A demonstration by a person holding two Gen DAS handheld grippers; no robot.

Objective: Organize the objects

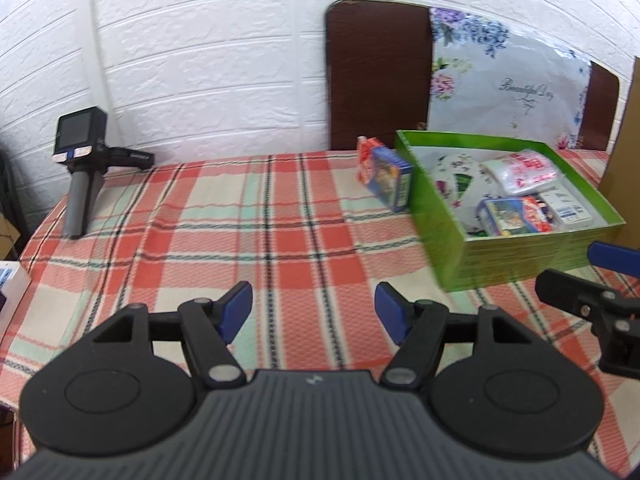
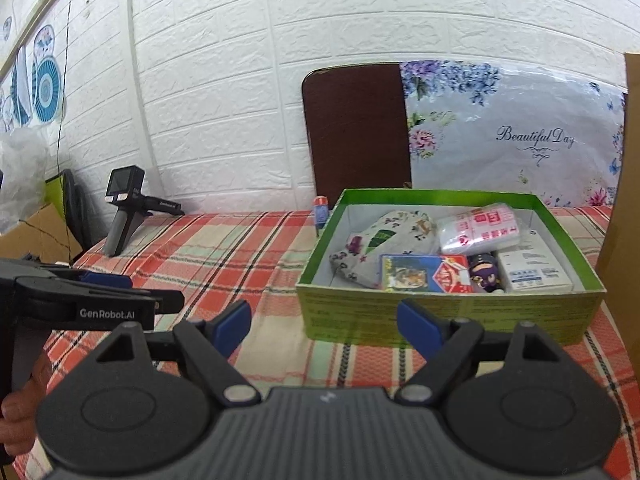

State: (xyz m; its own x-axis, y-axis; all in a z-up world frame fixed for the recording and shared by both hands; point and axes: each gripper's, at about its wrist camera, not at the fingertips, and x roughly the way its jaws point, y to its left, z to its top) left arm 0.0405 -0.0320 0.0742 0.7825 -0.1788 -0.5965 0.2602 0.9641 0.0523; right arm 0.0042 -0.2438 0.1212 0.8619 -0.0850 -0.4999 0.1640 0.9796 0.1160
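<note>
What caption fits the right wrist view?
Open right gripper faces the filled green box on the plaid tablecloth.

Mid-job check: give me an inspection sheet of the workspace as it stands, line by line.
Surface: red, green and cream plaid tablecloth covers the table.
Job's things: open green cardboard box holds a floral fabric pouch, a clear plastic packet with red print, a blue and red card pack, a small dark purple figure and a white carton. Two more card packs stand outside, against the box's left wall.
Clutter: black handheld device with a grey handle at the far left edge.
Grippers: left claw open, empty; right claw open, empty.
Cables: thin black wire down the wall.
Surroundings: white brick-pattern wall, dark brown board, floral sheet.
</note>
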